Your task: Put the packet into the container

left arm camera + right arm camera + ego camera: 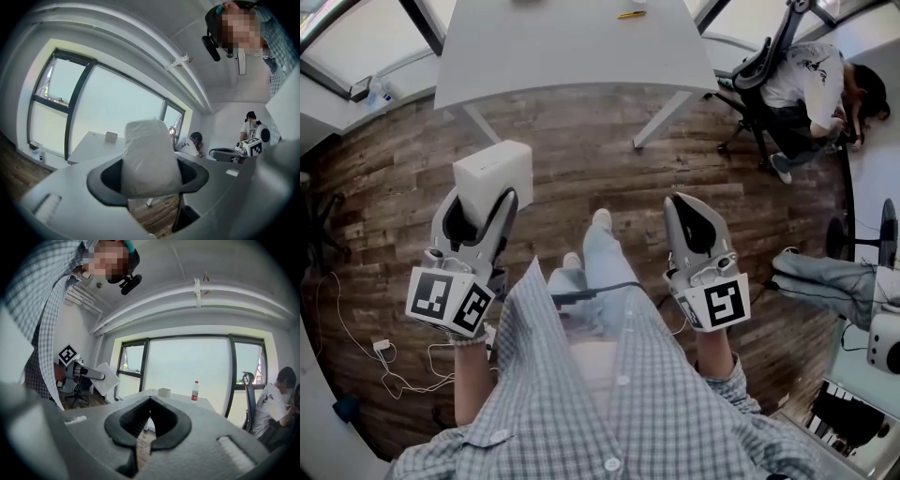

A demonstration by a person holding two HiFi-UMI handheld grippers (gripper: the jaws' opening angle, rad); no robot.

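Between the fingers (507,210) of the left gripper (484,202) a plain white packet (494,167) is clamped, sticking out past their tips. It hangs over the wooden floor (600,159), well short of the grey bench (572,47). The right gripper (690,204) has its fingers pressed together, empty. Its cube (719,305) bears black-and-white square markers.
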